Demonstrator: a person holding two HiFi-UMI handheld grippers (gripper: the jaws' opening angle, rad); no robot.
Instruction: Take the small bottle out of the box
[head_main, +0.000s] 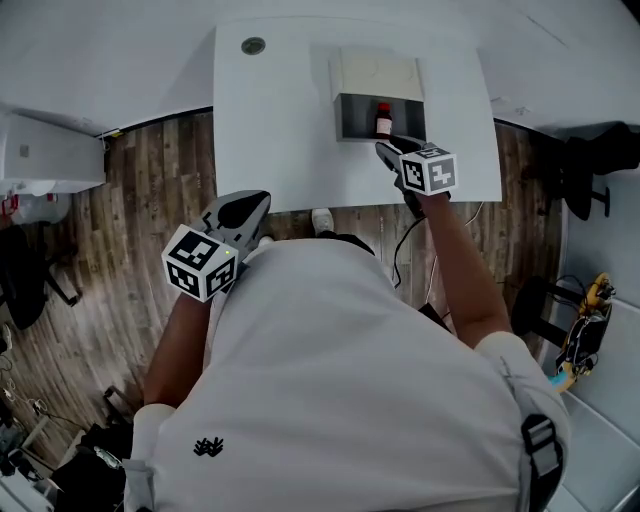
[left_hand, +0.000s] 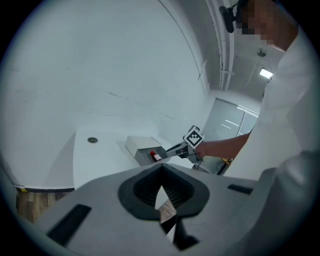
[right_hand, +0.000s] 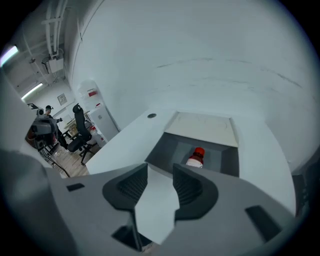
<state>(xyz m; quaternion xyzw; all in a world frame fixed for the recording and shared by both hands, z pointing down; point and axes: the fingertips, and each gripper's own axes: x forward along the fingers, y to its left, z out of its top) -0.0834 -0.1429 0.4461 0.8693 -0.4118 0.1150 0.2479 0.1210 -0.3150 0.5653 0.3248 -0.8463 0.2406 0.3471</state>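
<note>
A small white bottle with a red cap (head_main: 383, 118) stands in the open front of a grey box (head_main: 352, 112) with a cream lid, at the far side of the white table (head_main: 280, 120). My right gripper (head_main: 386, 148) hovers just in front of the box opening, a little right of the bottle. In the right gripper view the bottle (right_hand: 196, 157) lies ahead of the open jaws (right_hand: 160, 172), with nothing between the pads. My left gripper (head_main: 252, 207) hangs off the table near my body. Its jaws (left_hand: 161, 186) look shut and empty, facing the box (left_hand: 142, 146).
A round grommet (head_main: 253, 45) sits in the table's far left corner. The table's near edge runs just behind my right gripper. Wooden floor (head_main: 150, 200) lies left of the table, with a white cabinet (head_main: 45, 152) far left and a black chair (head_main: 590, 165) right.
</note>
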